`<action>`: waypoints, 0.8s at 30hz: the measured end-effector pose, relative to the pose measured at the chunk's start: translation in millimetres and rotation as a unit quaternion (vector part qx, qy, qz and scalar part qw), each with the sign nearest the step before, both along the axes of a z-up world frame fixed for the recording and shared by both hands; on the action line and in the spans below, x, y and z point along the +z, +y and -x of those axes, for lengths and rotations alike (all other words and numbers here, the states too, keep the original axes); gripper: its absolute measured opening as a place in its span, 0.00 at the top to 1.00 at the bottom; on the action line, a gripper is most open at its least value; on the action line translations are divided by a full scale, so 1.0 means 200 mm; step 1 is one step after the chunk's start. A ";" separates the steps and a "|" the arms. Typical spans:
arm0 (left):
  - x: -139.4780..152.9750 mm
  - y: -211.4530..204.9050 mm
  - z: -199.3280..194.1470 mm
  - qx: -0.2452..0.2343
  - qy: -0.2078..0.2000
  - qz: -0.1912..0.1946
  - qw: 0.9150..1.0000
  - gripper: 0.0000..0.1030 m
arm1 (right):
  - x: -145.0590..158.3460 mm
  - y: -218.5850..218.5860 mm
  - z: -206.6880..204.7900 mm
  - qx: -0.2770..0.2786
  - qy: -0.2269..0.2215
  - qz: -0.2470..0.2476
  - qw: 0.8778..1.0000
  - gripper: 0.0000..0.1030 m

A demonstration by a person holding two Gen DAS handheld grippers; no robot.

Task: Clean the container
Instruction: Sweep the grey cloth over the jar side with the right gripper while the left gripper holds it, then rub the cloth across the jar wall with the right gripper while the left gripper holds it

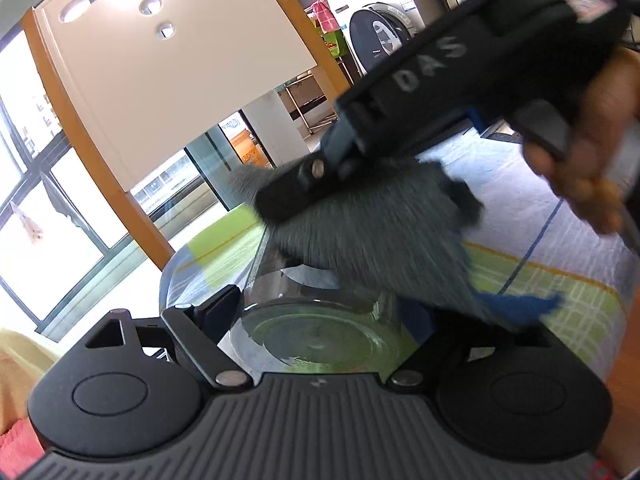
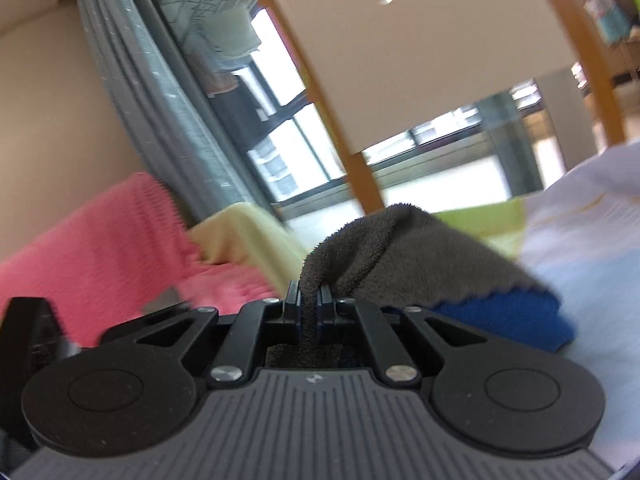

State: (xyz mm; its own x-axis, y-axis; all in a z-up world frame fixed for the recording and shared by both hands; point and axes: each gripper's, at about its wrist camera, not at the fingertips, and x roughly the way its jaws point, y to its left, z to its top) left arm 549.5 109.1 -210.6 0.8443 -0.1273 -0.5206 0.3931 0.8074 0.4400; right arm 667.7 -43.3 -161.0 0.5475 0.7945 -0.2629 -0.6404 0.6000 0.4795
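Observation:
My left gripper (image 1: 320, 312) is shut on a clear glass container (image 1: 320, 340), holding it by its sides with its round base towards the camera. My right gripper (image 2: 309, 300) is shut on a grey cloth with a blue underside (image 2: 400, 256). In the left wrist view the right gripper (image 1: 304, 192) comes in from the upper right and presses the grey cloth (image 1: 380, 232) against the far end of the container. The container's far end is hidden by the cloth.
A tablecloth with green, white and light blue checks (image 1: 552, 264) lies below. A pink towel (image 2: 100, 240) and a pale yellow towel (image 2: 248, 232) lie to the left. Windows (image 2: 440, 148) and a wooden-framed panel (image 1: 160, 60) stand behind.

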 end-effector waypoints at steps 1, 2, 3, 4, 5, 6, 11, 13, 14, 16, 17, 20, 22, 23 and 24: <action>0.00 0.00 0.00 0.001 0.000 0.001 1.000 0.18 | 0.01 -0.02 -0.01 -0.008 -0.005 0.010 1.000 0.99; 0.00 0.00 0.00 0.001 0.001 0.003 1.000 0.18 | 0.02 -0.03 -0.01 -0.007 -0.005 0.013 1.000 0.99; 0.01 0.00 0.00 0.001 0.001 0.005 1.000 0.18 | 0.03 -0.04 -0.02 -0.006 -0.003 0.016 1.000 0.99; 0.01 0.00 0.00 0.001 -0.001 0.007 1.000 0.17 | 0.03 -0.03 -0.01 -0.007 -0.001 0.017 1.000 0.98; 0.02 0.00 0.01 0.001 -0.002 0.007 1.000 0.17 | 0.04 -0.03 -0.01 -0.008 0.000 0.020 1.000 0.98; 0.02 0.01 0.00 0.004 0.001 0.010 1.000 0.17 | 0.04 -0.02 -0.01 -0.010 0.003 0.021 1.000 0.98; 0.06 0.08 -0.07 0.027 0.056 0.082 0.995 0.14 | 0.03 -0.02 0.00 -0.021 0.027 -0.003 0.999 0.98; 0.06 0.07 -0.06 0.024 0.053 0.075 0.995 0.15 | 0.04 -0.01 0.00 -0.022 0.032 0.006 0.999 0.98; 0.05 0.07 -0.05 0.022 0.051 0.070 0.996 0.15 | 0.06 -0.01 0.00 -0.021 0.035 0.017 0.999 0.98; 0.04 0.05 -0.05 0.018 0.046 0.058 0.997 0.15 | 0.10 0.01 0.01 -0.016 0.038 0.045 0.998 0.96; 0.04 0.05 -0.04 0.017 0.044 0.054 0.997 0.15 | 0.12 0.02 0.03 -0.011 0.034 0.063 0.997 0.93; 0.05 0.02 -0.02 0.015 0.040 0.048 0.998 0.15 | 0.17 0.07 0.10 0.033 0.022 0.065 0.997 0.93; 0.05 0.02 -0.02 0.016 0.041 0.048 0.998 0.16 | 0.18 0.10 0.14 0.069 0.025 0.040 0.997 0.93; 0.05 0.02 -0.02 0.017 0.041 0.048 0.998 0.16 | 0.18 0.12 0.16 0.085 0.029 0.033 0.995 0.93; 0.04 0.02 -0.02 0.017 0.040 0.047 0.998 0.16 | 0.18 0.14 0.17 0.098 0.033 0.026 0.994 0.93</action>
State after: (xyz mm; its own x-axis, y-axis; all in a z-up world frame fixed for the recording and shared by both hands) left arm 552.7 112.2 -202.2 0.8047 -0.1518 -0.5739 0.3966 0.8568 0.3295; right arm 633.5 -15.7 -125.2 0.3634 0.8686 -0.3370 -0.7163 0.4918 0.4951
